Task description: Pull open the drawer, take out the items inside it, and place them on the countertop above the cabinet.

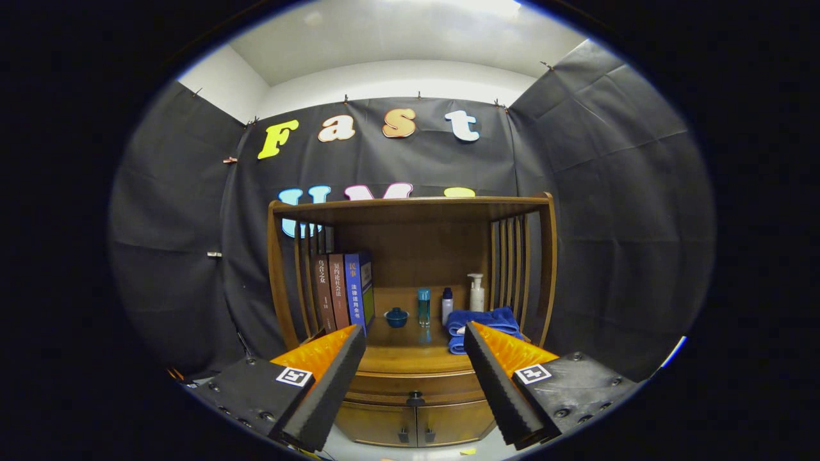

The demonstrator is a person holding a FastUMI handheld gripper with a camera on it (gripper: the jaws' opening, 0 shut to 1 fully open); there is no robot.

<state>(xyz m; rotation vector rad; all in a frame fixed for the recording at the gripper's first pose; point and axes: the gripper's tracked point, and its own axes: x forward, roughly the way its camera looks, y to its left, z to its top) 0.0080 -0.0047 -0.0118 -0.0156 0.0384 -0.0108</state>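
My gripper (415, 349) is wide open and holds nothing; its two fingers (327, 390) stand apart, well before the furniture. Between them I see the closed drawer (415, 386) of the brown wooden cabinet (410, 422), with one small dark knob (415, 399) in its middle. What lies inside the drawer is hidden from me. Under it are two small doors (378, 424), partly cut off by my fingers, each with a dark handle.

Above the drawer is the wooden worktop (410, 357), and over it an open wooden shelf frame (410, 208) with thin slats on both sides. On the worktop, beyond my fingers, stand three upright books (343, 291), two brown and one blue, at the left. Next come one small blue lidded bowl (396, 317), one slim teal bottle (423, 306), one small white bottle with dark cap (447, 305) and one white pump bottle (476, 293). A folded blue towel (483, 320) lies at the right, partly behind my right finger.

Black cloth (608, 224) hangs around as walls; white wall and ceiling (397, 45) show above it. The floor (410, 453) is pale and hard to make out.
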